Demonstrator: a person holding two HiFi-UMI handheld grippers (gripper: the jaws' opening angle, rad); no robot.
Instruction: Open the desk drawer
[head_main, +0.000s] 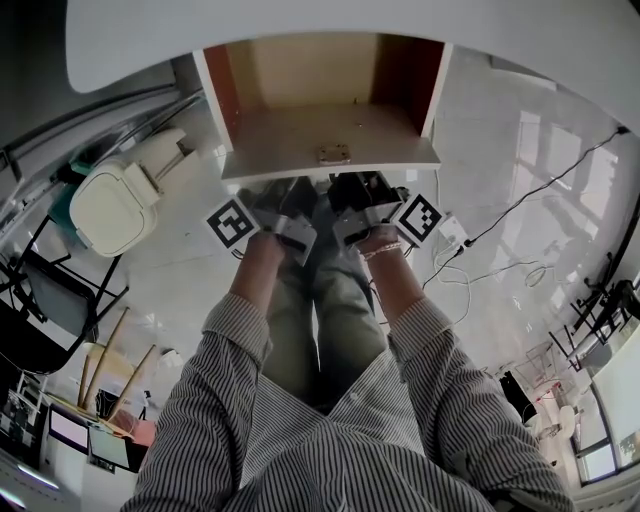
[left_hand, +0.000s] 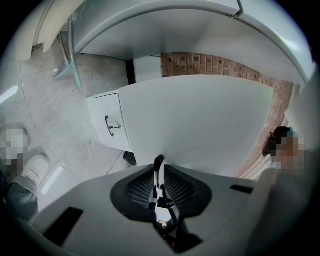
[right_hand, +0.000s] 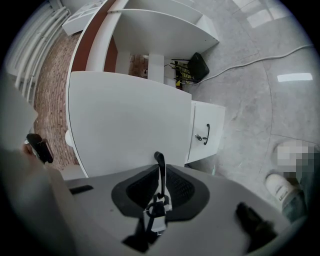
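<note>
Head view, looking steeply down at a seated person in a striped shirt (head_main: 330, 440), both forearms reaching fwd. The desk drawer (head_main: 300, 130) is sitting just ahead of both tools, already drawn well out from under the white tabletop (head_main: 400, 30). Its pale wood floor is showing, empty apart from a small metal lock plate (head_main: 335, 154) at the front edge, roughly btwn the two tools.

The left tool (head_main: 287, 195) and right tool (head_main: 350, 190) are hovering side by side just short of that front edge; contact can't be told. In each gripper view the jaws are lying pressed almost together w/ nothing btwn them.

Likely handling: a rigid board box on runners, light while empty, sliding in one line only. No handle is showing, so the front lip either side of the lock plate looks the place to hook. The smooth finish may be slipping under the pads, and an off-centre pull could be jamming it.
</note>
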